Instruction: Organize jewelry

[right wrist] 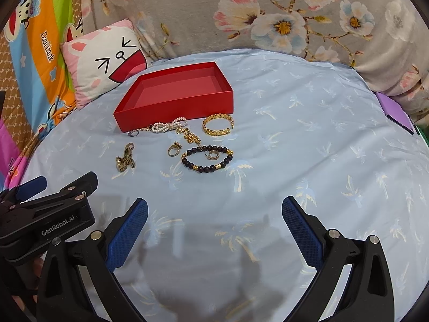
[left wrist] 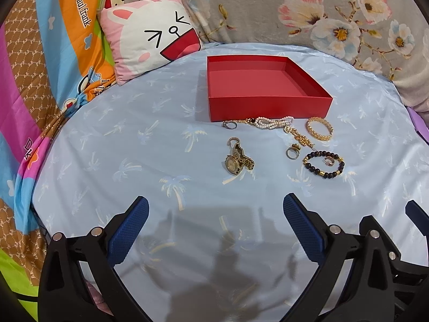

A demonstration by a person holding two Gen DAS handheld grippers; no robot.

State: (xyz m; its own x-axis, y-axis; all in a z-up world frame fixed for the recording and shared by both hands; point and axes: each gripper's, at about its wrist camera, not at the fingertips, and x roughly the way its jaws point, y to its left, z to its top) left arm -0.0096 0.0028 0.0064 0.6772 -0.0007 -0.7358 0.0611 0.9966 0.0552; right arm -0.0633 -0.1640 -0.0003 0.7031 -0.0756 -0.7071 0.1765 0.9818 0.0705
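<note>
The red box (left wrist: 268,91) is empty. The jewelry lies on the bed just in front of it, the gold watch (left wrist: 237,158) nearest. Both the left gripper (left wrist: 215,209) and right gripper (right wrist: 214,212) are spread wide and hold nothing. One small piece should be picked at a time, pinched softly, then lowered into the box.
</note>
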